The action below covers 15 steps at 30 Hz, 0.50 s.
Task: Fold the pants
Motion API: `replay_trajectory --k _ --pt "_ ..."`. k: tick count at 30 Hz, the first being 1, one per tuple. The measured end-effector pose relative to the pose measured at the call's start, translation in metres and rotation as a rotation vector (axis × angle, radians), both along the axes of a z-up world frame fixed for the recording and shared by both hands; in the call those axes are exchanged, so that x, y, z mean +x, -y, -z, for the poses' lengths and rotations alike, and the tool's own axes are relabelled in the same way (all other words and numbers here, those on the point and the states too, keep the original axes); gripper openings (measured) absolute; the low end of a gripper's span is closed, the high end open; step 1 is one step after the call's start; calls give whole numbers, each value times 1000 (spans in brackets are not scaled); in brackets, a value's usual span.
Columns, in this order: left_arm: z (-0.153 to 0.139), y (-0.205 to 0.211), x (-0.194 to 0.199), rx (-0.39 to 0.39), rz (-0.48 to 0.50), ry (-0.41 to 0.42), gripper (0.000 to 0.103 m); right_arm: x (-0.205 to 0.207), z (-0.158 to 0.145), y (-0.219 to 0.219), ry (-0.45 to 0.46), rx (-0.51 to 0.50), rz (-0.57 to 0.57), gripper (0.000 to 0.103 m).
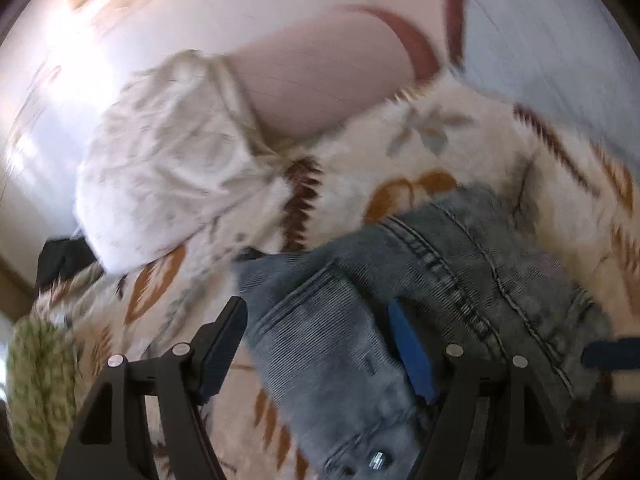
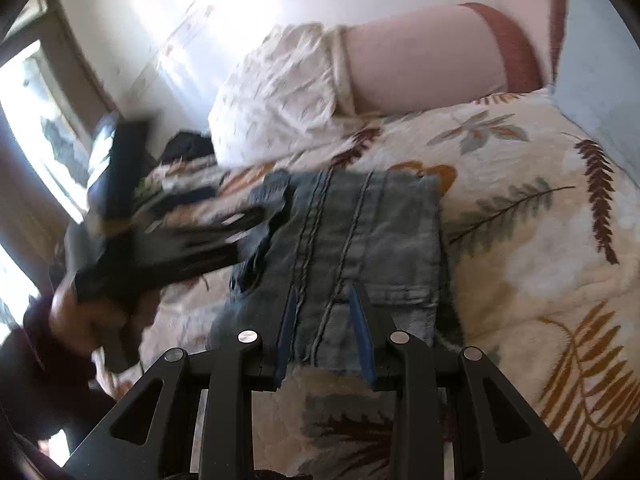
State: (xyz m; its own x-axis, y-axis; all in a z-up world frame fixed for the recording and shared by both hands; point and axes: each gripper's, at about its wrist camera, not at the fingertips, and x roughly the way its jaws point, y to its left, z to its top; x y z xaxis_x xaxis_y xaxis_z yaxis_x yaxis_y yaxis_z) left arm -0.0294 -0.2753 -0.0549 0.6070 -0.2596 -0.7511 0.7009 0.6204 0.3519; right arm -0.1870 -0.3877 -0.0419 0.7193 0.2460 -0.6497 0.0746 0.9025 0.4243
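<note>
Pants (image 2: 352, 240), grey denim, lie as a folded rectangle on the leaf-print bed cover (image 2: 540, 208), a little short of the pillow (image 2: 276, 92) at the head edge; flat bed gives support for pressing the fold. Right gripper (image 2: 326, 336) sits at the near edge of the bundle, jaws partly apart astride a seam, apparently not pinching. Left gripper (image 1: 316, 344), wide apart, hovers over the left edge, view blurred. Judgement: fold looks largely done; grippers seem placed to square or smooth it.
</note>
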Motion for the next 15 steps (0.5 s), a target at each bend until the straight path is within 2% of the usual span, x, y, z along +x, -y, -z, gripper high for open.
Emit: replay_trajectory --k 2,5,8,12,14,15 --pt "16 14 5 54 -6 -12 74 6 10 -5 -44 -17 -21 28" --pt "31 22 16 62 -29 -50 76 15 31 -5 -129 -13 -19 28" --pt "40 26 25 61 -34 -74 79 23 45 3 -164 26 -7 27" --pt "46 26 40 56 -63 -124 91 31 59 19 -187 137 31 28" --pt "51 22 46 37 -98 -130 103 34 65 27 -198 211 51 28" --pt "53 19 49 20 -111 -131 103 35 67 31 -201 239 57 27"
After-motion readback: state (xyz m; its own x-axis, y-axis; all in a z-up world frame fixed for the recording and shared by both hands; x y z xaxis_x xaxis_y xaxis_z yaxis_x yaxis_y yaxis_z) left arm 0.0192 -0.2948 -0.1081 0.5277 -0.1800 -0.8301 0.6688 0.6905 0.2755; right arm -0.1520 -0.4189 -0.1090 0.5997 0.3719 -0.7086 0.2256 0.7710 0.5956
